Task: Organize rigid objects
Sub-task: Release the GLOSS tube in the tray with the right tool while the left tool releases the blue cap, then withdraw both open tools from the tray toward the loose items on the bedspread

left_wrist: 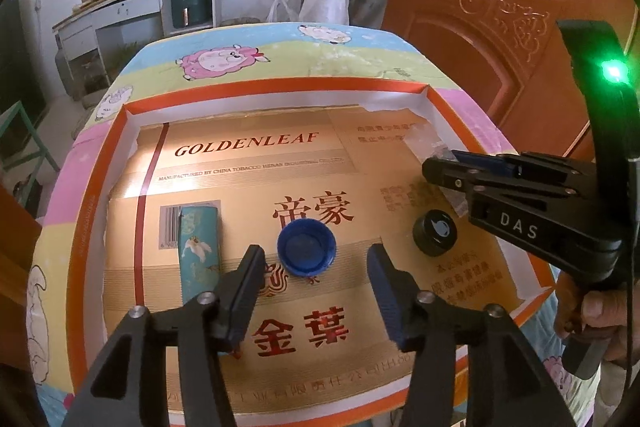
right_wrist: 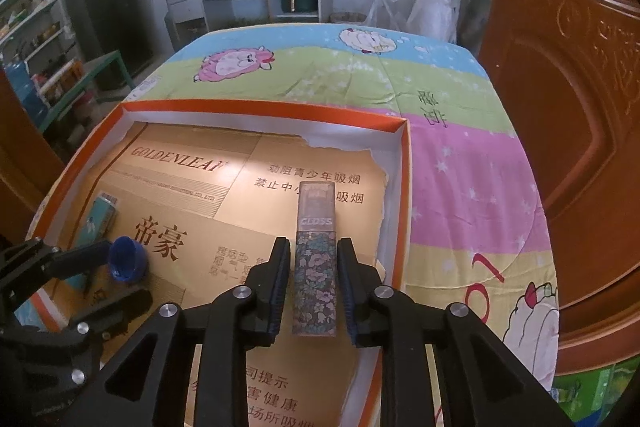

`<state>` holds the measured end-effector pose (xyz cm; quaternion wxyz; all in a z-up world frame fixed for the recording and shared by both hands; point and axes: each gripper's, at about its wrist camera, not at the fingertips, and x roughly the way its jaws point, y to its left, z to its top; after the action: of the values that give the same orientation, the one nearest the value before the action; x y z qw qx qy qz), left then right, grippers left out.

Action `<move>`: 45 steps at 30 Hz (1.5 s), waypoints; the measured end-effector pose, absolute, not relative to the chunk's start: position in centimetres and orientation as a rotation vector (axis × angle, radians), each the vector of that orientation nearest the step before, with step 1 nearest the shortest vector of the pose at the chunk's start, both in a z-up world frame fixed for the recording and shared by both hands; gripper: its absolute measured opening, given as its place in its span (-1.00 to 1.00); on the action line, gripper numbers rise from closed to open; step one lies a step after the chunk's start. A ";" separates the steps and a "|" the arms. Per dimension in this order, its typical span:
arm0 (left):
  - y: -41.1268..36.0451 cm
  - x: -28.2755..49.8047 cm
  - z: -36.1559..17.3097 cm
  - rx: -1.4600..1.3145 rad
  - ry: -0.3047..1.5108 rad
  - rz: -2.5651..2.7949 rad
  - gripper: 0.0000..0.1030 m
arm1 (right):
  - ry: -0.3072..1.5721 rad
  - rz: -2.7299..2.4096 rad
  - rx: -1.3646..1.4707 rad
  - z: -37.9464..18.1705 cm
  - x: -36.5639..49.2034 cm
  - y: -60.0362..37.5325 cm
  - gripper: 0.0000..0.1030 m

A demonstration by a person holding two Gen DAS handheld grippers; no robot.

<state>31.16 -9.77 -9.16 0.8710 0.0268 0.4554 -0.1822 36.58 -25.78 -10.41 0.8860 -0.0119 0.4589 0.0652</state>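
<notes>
A shallow orange-rimmed tray (left_wrist: 276,87) lined with gold cardboard lies on the bedspread-covered table. In the left wrist view my left gripper (left_wrist: 316,255) is open, and a blue bottle cap (left_wrist: 307,251) lies open side up on the cardboard just ahead of its fingertips, untouched. A teal flowered lighter (left_wrist: 199,255) lies to the left and a black cap (left_wrist: 434,233) to the right. In the right wrist view a flowered lip-gloss tube (right_wrist: 315,267) with a clear top sits between the pads of my right gripper (right_wrist: 314,247), with a thin gap at each side. I cannot tell whether it rests on the cardboard.
The tray's low walls enclose the objects. The sheep-print cloth (right_wrist: 460,187) extends right and beyond it. A brown door (right_wrist: 580,107) stands close on the right. A person's hand (left_wrist: 592,307) holds the right gripper's handle. Kitchen counter and shelves are far behind.
</notes>
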 end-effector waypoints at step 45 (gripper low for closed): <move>-1.6 15.9 -2.7 -0.059 0.740 -0.360 0.03 | 0.796 0.185 0.028 -3.8 17.7 -23.2 0.03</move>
<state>15.92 -1.64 -2.69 0.9161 -0.0284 0.3597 -0.1748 17.74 -23.23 -3.85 0.9175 0.0134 0.3871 0.0901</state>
